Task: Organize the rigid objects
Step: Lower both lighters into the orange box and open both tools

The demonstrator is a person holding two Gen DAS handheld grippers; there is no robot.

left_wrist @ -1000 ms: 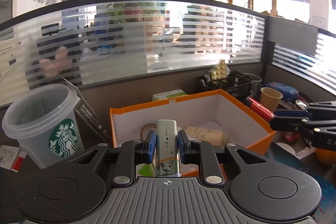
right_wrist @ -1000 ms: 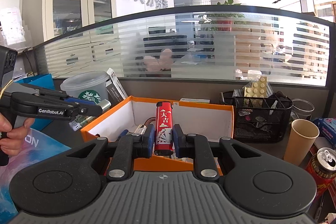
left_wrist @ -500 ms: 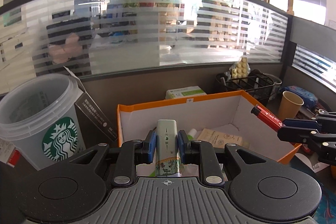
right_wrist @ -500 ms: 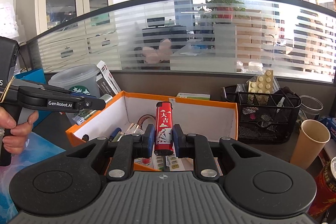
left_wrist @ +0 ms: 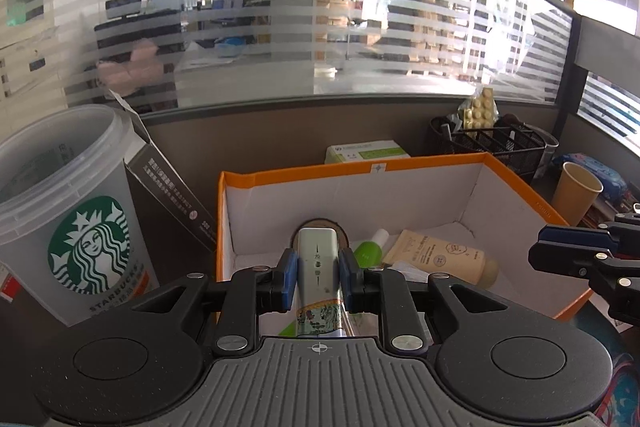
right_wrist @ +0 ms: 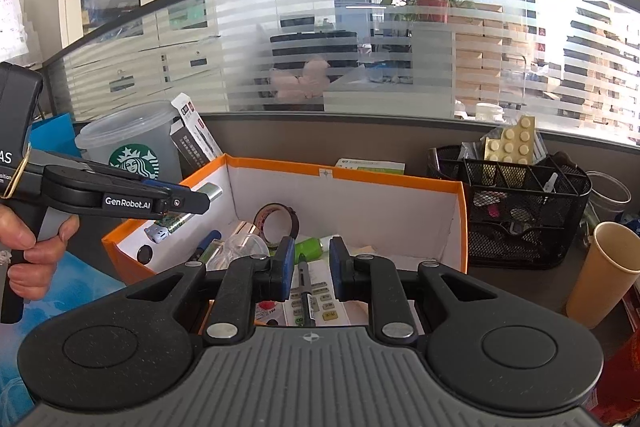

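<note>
The left gripper [left_wrist: 318,277] has a silver lighter [left_wrist: 318,267] pinched between its blue pads, metal cap pointing up and forward, a painted landscape band lower on its body, and it hangs just over the near-left edge of the orange box [left_wrist: 520,189]. Seen from the right wrist, that same lighter [right_wrist: 182,217] pokes out of the left gripper [right_wrist: 192,201], tilted above the box's left wall [right_wrist: 200,173]. The right gripper [right_wrist: 306,269] has its fingers spread with nothing between them, hovering above the box's near side. Down in the box: a roll of tape [right_wrist: 276,219], a green tube [right_wrist: 308,249], a black pen [right_wrist: 304,287] lying on a keypad-like card, a clear plastic piece and a dark marker; the left wrist view adds a cream bottle [left_wrist: 440,257]. Crowding the left side stands a Starbucks cup [left_wrist: 68,211] with a dark carton [left_wrist: 168,191] leaning beside it. To the right, a black mesh organizer [right_wrist: 508,203] and a paper cup [right_wrist: 604,273].
</note>
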